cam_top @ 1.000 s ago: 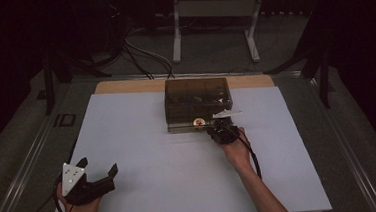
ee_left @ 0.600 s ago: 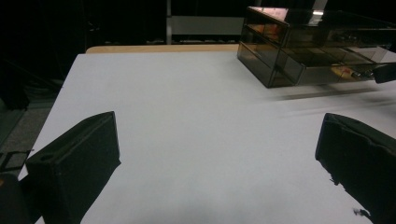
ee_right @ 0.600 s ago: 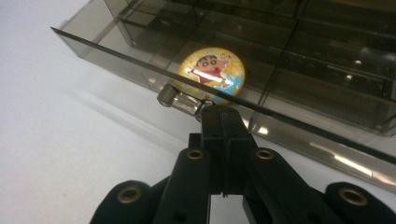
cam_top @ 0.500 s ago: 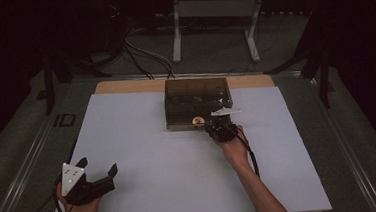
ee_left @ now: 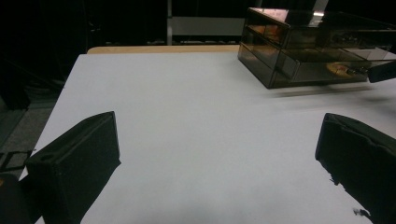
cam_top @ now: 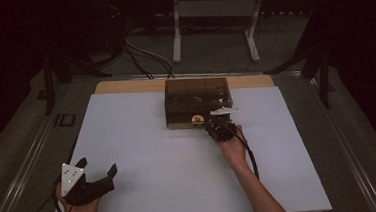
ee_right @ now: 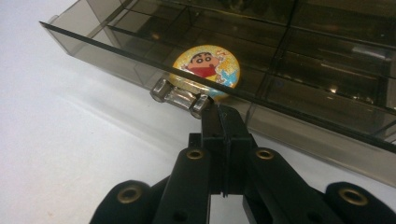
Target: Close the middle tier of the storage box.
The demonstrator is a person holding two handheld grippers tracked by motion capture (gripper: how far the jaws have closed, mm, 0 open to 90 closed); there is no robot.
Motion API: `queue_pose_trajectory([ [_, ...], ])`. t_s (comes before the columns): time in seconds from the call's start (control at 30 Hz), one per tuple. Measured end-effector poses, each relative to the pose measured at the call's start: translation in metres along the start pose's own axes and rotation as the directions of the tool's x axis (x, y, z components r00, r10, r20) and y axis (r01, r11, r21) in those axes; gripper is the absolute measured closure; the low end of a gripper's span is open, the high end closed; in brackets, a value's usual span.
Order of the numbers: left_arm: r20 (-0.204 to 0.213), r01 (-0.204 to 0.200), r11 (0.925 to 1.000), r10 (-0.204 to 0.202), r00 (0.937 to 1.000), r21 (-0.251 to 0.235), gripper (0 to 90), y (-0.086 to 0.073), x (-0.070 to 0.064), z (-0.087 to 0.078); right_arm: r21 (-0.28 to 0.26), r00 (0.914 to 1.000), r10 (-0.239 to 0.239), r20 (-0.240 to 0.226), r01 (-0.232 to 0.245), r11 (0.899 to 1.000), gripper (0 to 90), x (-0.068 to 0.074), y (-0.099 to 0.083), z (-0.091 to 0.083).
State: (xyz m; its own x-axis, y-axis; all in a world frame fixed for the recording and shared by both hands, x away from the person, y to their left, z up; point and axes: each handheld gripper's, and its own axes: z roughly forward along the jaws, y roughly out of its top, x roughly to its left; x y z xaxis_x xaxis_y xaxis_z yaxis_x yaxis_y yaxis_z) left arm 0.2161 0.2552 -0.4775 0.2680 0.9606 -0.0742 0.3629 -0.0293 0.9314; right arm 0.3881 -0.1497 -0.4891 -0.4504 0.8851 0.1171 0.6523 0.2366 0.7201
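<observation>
Right claw pressed shut at the drawer handle of a smoky plastic box.

The right claw was seen clenched, its tips touching the clear handle of a drawer in the box. Just beyond the tips, inside the drawer, a round cartoon badge was lying. The left claw was held released, jaws wide apart, over the white table, well apart from the box.

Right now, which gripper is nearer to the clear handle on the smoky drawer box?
Right. The right gripper has its fingers shut with their tips at the clear handle of the drawer box. The left gripper sits open near the table's front left corner.
</observation>
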Motion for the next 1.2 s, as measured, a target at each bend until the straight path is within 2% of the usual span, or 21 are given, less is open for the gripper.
queue_pose_trajectory([
  [1.2,-0.002,0.0,1.0,0.0,1.0,0.002,1.1,-0.0003,0.0001,-0.0003,-0.014,0.9988,0.04,0.029,-0.04,0.999,90.0,-0.0012,0.0063,0.0077],
])
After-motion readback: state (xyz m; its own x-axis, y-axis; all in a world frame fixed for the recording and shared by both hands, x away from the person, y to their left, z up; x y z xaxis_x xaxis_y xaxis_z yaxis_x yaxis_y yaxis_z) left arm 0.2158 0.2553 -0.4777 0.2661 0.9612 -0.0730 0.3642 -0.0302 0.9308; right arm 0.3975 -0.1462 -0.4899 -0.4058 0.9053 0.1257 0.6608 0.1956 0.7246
